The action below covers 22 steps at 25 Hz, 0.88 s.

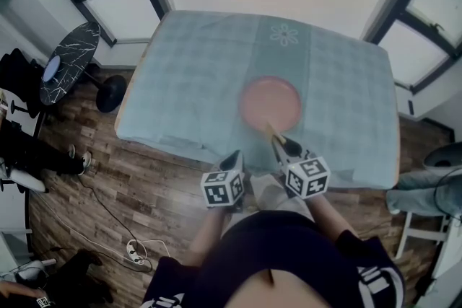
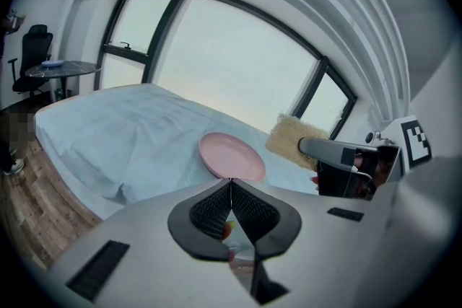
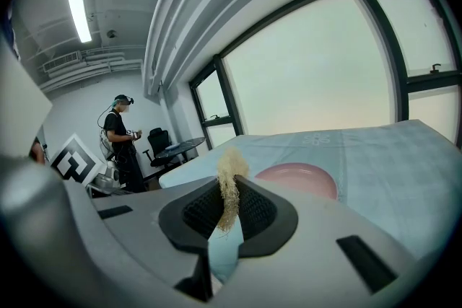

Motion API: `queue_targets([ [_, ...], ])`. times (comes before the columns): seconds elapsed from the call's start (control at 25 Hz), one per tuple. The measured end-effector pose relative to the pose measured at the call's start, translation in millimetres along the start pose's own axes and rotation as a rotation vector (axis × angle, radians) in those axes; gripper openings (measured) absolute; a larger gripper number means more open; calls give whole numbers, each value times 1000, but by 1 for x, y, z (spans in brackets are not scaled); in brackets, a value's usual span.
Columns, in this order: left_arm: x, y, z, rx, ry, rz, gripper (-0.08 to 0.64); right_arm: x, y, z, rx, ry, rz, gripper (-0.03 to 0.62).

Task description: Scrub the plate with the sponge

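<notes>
Pinching the soft, probably light sponge (image 3: 232, 168) edge-on, the right hand-held gripper (image 3: 229, 205) is clamped; the left hand-held gripper (image 2: 231, 191) is closed, empty. The plate (image 1: 270, 103), likely stiff and slick, sits by the table's (image 1: 195, 68) near edge.

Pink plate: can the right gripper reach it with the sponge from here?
Probably yes. The right gripper, jaws shut on the tan fibrous sponge, is at the near rim of the round pink plate, nothing between.

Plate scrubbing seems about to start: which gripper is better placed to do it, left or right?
Probably the right. The right gripper is shut on the sponge and sits at the near edge of the plate. The left gripper is shut on nothing and sits farther from the plate.
</notes>
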<state>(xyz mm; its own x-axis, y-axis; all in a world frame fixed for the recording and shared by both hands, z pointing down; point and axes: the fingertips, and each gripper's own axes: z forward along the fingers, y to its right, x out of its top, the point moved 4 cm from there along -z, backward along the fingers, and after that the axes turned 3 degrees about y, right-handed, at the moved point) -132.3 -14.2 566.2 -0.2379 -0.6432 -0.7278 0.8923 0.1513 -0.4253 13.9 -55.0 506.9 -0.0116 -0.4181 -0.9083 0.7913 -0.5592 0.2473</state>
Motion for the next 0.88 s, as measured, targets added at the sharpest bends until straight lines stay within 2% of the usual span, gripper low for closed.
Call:
queue_targets([
  [0.36,23,-3,34,6,-22,-7,9,18,34,33,-13,-15,-7,35],
  [0.88,46,1,82,-4,-76,-24,9,32,76,75,-6,-90,-23,35],
])
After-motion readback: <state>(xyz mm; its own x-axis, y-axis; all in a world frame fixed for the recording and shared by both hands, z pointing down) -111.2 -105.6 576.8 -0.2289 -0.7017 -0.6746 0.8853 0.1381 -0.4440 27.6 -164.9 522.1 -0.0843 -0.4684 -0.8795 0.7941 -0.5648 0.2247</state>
